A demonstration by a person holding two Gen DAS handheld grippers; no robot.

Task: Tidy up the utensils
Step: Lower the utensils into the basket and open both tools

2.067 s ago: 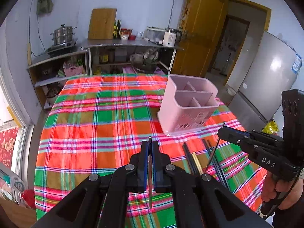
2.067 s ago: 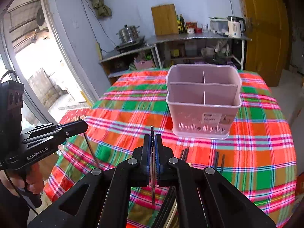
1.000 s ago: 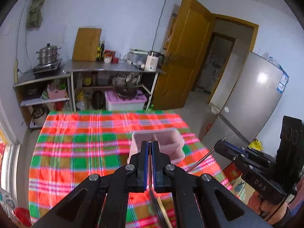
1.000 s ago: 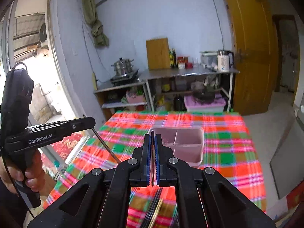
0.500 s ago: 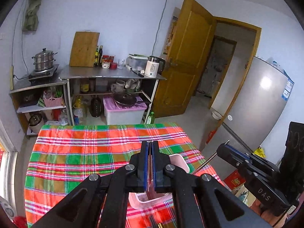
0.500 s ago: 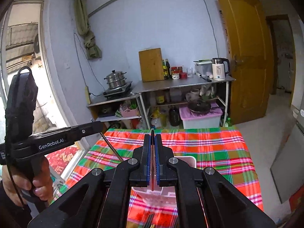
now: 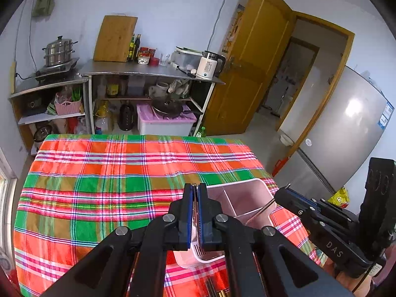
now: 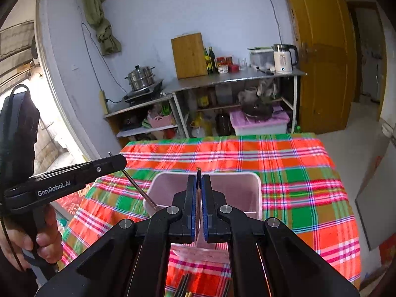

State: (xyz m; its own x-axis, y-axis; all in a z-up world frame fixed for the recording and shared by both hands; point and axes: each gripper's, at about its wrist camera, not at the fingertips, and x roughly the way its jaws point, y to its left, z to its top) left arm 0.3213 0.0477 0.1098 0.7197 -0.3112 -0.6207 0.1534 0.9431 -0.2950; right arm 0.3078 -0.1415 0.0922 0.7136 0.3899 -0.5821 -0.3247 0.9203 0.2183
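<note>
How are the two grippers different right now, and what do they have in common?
The left gripper is printed GenRobot.AI on its side; the right gripper reads DAS. The left chopstick slants down toward the pink holder's left side, the right chopstick toward its right side. Shared: both are black, jaws shut on one thin chopstick each, over the holder.

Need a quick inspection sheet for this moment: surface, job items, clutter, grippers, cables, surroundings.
Surface: plaid tablecloth covers the table.
Job's things: pink utensil holder on the cloth; spare chopsticks lie at the near edge.
Clutter: nothing seen on the table.
Grippers: left gripper and right gripper each shut on a chopstick, tips angled down into the holder.
Cables: wall cord behind the steamer pot.
Surroundings: steel shelves, kettle, wooden door, fridge.
</note>
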